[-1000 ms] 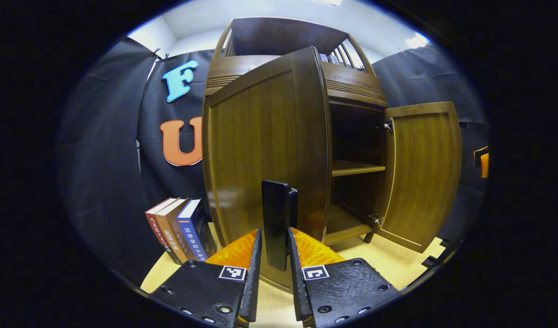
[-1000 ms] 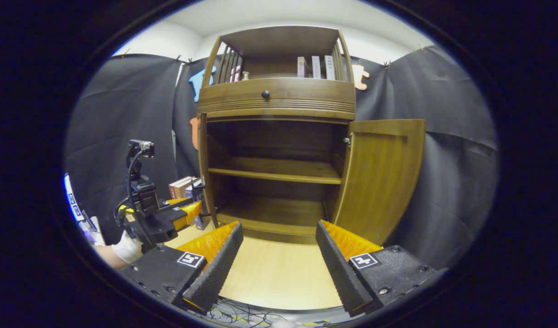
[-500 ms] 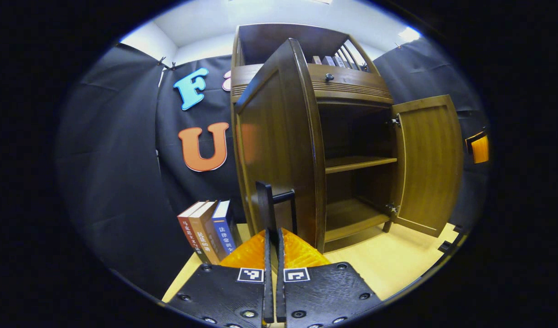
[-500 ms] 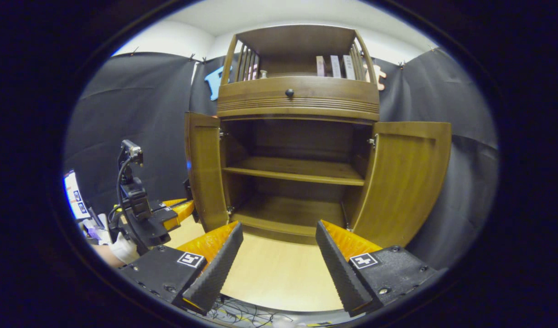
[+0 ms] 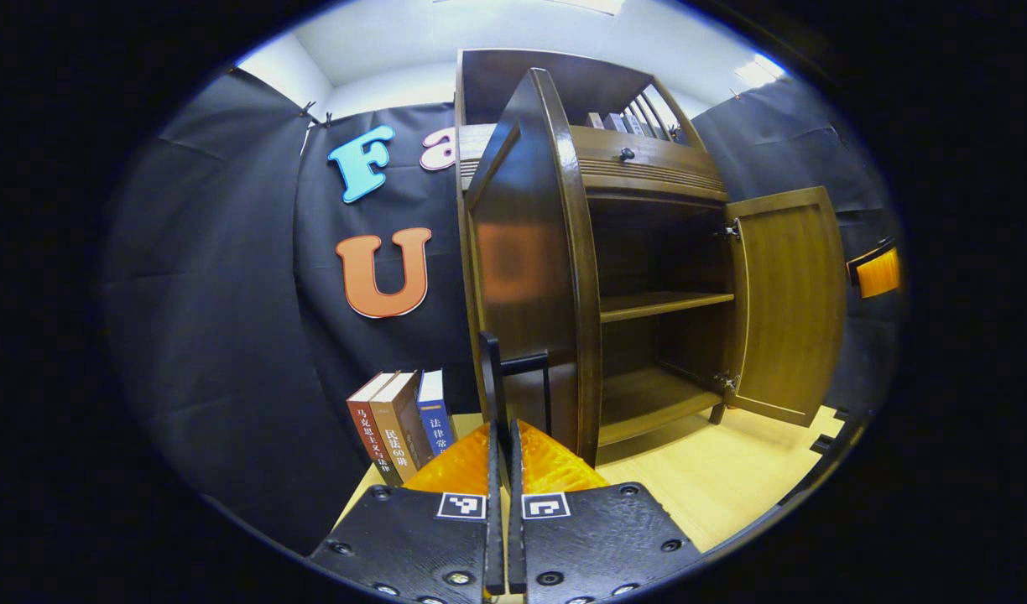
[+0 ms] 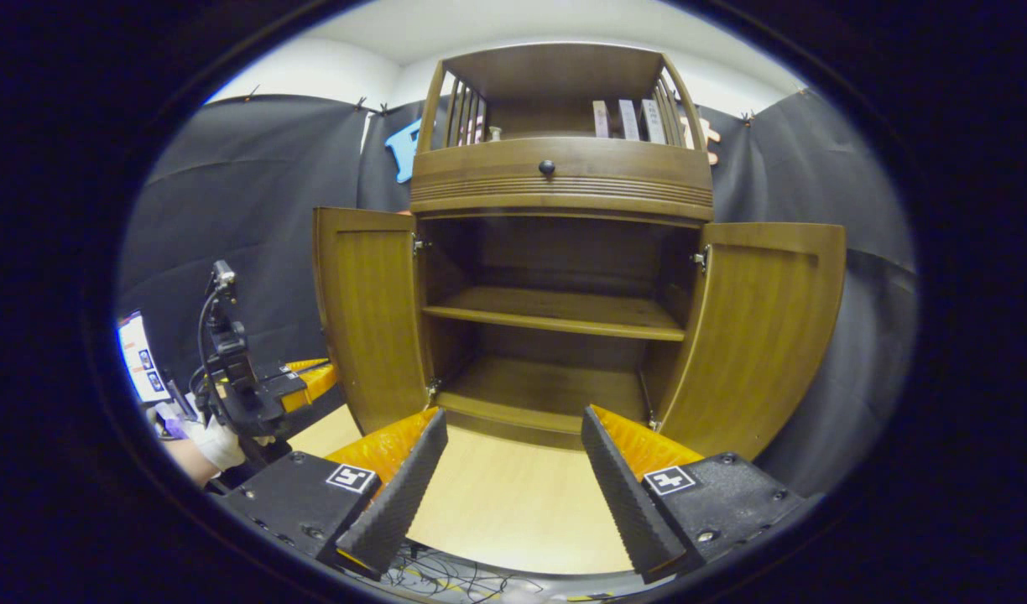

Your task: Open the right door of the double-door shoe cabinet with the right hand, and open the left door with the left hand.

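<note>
The brown wooden shoe cabinet [image 6: 562, 172] stands with both lower doors swung wide. In the left gripper view the left door [image 5: 522, 252] is seen nearly edge-on, and my left gripper [image 5: 503, 445] is shut on its black bar handle [image 5: 490, 377]. The right door [image 5: 790, 302] stands open beyond it. In the right gripper view the left door [image 6: 371, 310] and right door [image 6: 765, 327] flank the bare shelves. My right gripper [image 6: 513, 419] hangs open in front of the cabinet, holding nothing. The left gripper [image 6: 308, 382] shows at the left door's outer side.
Three books [image 5: 400, 419] stand on the wooden floor [image 6: 513, 503] left of the cabinet. A drawer with a dark knob [image 6: 547, 167] sits above the doors, with books on the top shelf. A gloved hand [image 6: 216, 440] holds the left gripper. Cables [image 6: 446, 579] lie near the front.
The left door has swung further outward with my left gripper on its handle; the fingers closed tight on the bar. The right gripper stays open, and the right door has not moved.
</note>
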The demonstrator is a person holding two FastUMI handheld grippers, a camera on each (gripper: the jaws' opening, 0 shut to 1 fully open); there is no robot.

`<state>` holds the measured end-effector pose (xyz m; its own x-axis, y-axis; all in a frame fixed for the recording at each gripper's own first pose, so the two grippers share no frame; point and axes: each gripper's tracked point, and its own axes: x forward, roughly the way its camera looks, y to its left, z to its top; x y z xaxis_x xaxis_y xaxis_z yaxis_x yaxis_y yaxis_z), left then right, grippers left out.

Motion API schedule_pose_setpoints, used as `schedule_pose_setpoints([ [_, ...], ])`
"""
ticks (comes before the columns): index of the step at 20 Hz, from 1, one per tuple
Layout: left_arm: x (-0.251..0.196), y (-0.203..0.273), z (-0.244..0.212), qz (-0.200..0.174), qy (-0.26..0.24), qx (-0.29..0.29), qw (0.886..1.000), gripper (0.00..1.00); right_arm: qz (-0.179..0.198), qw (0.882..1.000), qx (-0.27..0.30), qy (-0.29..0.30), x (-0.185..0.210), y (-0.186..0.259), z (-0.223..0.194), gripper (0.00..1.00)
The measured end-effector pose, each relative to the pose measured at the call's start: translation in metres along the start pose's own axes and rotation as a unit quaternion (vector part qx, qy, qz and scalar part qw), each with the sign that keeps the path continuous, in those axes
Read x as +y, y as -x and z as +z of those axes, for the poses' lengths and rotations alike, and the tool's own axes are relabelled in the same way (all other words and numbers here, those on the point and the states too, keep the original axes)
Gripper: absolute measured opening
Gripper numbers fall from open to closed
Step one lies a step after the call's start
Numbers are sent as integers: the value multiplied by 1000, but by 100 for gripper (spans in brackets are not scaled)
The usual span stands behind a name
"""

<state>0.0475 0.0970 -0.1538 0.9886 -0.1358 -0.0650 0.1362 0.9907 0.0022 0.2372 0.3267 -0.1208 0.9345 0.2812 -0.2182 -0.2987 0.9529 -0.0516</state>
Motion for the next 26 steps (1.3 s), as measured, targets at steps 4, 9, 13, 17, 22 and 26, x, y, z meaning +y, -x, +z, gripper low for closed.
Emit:
schedule_pose_setpoints([
  [4, 24, 1, -4, 6, 0, -5, 1000, 2, 1, 1000, 0, -3, 1, 0, 1, 100],
  [9, 60, -2, -7, 28, 34, -5, 999, 1, 3, 1000, 0, -1, 0, -1, 2, 100],
  [13, 66, -6, -14, -21, 61, 5, 998, 1, 4, 1000, 0, 1, -3, 0, 2, 100],
  [17, 63, -6, -29, -67, 66, 42, 995, 3, 2, 1000, 2, 0, -10, 2, 3, 100],
  [22, 67, 4, -33, -74, 37, 58, 995, 28, -3, 1000, -3, 3, -21, 4, 8, 100],
  [26, 76, 32, -43, -56, 17, 86, 995, 72, -4, 1000, -9, 9, -29, 4, 12, 100],
])
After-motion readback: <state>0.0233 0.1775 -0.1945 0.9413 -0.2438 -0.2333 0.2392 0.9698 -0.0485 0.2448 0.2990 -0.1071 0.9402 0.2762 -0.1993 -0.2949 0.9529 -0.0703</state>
